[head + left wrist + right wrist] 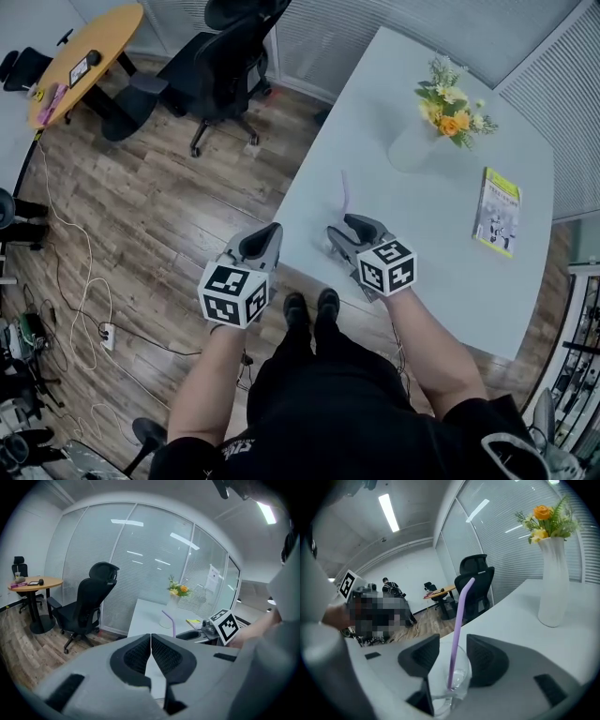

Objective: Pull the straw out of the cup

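Observation:
A clear cup (450, 679) with a purple bent straw (458, 625) in it stands near the white table's (441, 262) front left edge. My right gripper (452, 656) has its jaws on either side of the cup, and the pads look pressed against its wall. The straw rises upright between the jaws. From the head view the straw (344, 192) sticks up just beyond the right gripper (345, 232), which hides the cup. My left gripper (265, 241) hovers left of the table's edge, over the floor, shut with nothing in it (151, 641).
A white vase of flowers (417, 141) stands farther back on the table, with a yellow-green booklet (498, 211) to its right. A black office chair (225, 66) and a round wooden table (84, 56) stand on the wood floor to the left.

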